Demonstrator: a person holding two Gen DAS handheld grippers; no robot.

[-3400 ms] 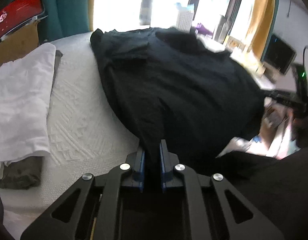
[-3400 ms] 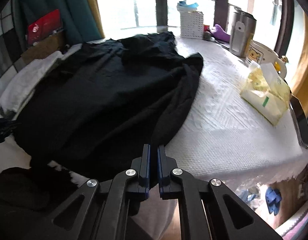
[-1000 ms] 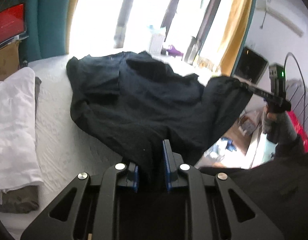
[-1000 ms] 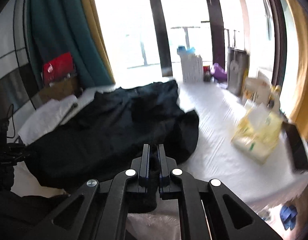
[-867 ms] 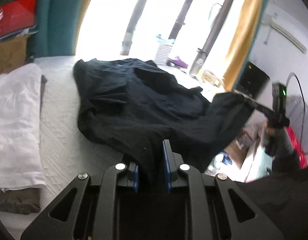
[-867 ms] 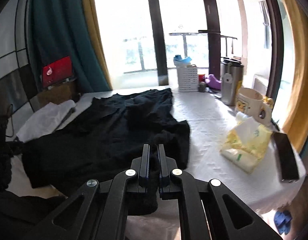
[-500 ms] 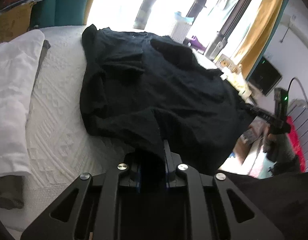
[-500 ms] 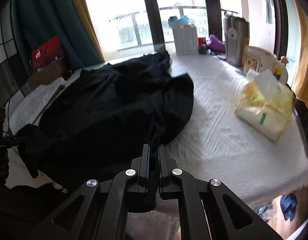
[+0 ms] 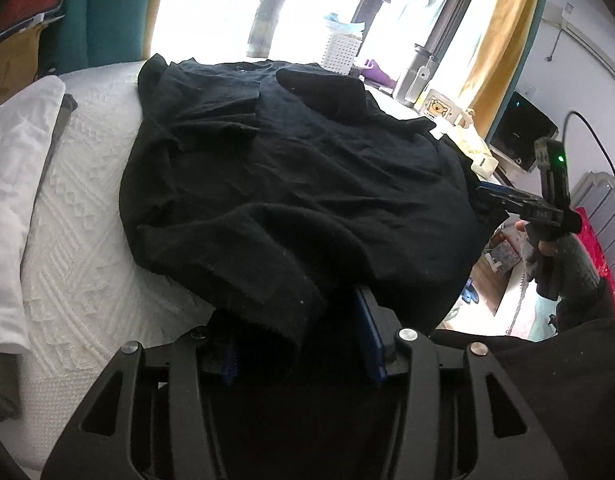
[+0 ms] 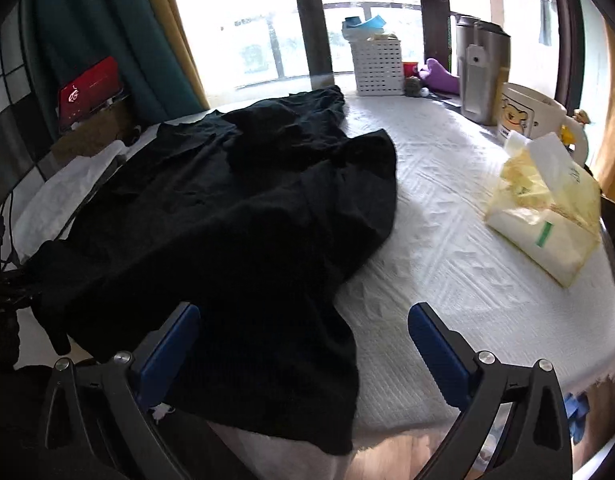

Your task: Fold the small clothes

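On the far left of the table (image 9: pixel 87 264), which has a bumpy white cover, lies one folded white cloth (image 9: pixel 15 184) with something grey under it. Next to it, one big black shirt (image 9: pixel 291 184) is spread out over the middle of the table. Its near edge hangs a little over the table's front side. There are two grippers, one in each hand.

The left gripper (image 9: pixel 299 344) is at the near left corner of the black shirt. Its fingers (image 9: pixel 369 336) have just been opening and now stand about half open. A fold of the shirt's hem still lies between them, draped over the left finger. The pads do not look like they are squeezing it.

The right gripper (image 10: pixel 303 344) is at the near right corner of the shirt. Its fingers (image 10: pixel 435 344) have just sprung apart and are now as wide open as they go. The shirt's corner lies loose between them, closer to the left finger, and touches neither pad. It holds nothing.

Farther right on the table is one yellow pack of tissues (image 10: pixel 547 224). Behind it stand one white mug with a bear on it (image 10: pixel 527 114), one metal flask (image 10: pixel 481 72) and one white basket with holes (image 10: pixel 377 66) near the window.
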